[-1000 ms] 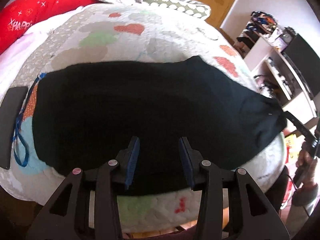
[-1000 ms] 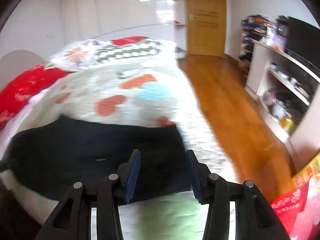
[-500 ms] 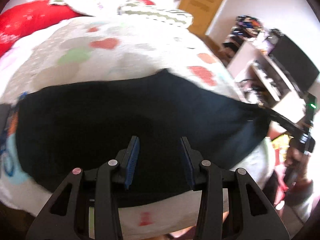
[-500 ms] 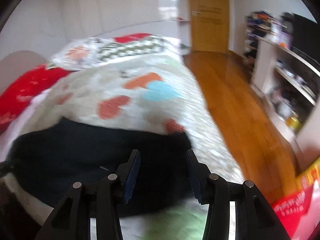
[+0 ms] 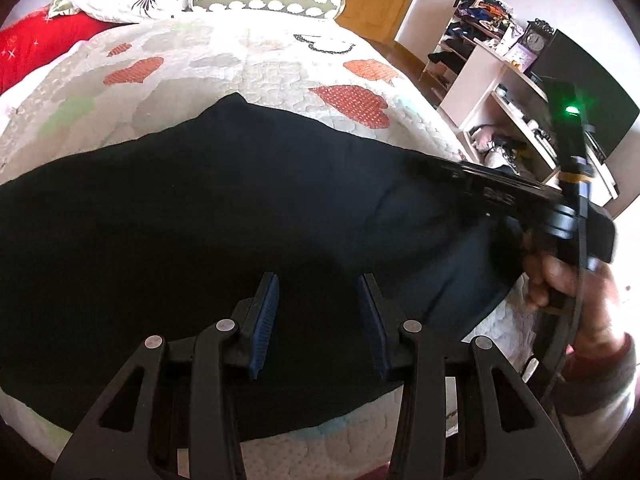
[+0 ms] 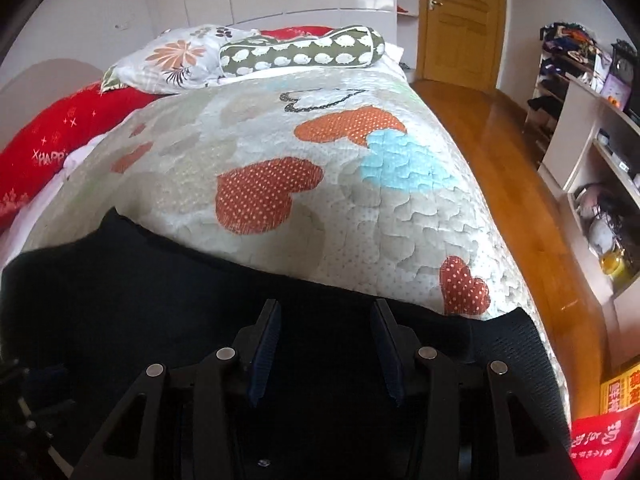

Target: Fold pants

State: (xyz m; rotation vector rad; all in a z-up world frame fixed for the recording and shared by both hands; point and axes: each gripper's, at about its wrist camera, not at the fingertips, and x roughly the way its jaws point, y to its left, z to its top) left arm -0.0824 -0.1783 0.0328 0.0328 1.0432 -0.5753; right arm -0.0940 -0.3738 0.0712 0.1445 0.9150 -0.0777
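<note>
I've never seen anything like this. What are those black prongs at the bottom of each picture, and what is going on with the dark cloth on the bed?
The prongs are the two fingers of a hand-held gripper; a person holds one in each hand. There is no robot. A small wide-angle camera sits on each tool and looks forward along its fingers, which is why the room looks bent.

One picture comes from the left gripper, the other from the right gripper. Both are open, with nothing between their fingers.

The dark cloth is a pair of black pants, spread flat across the heart-patterned quilt near the bed's foot. In the left view you can also see the person's right hand holding the other tool, over the pants' right end. Pillows lie at the bed's head.
</note>
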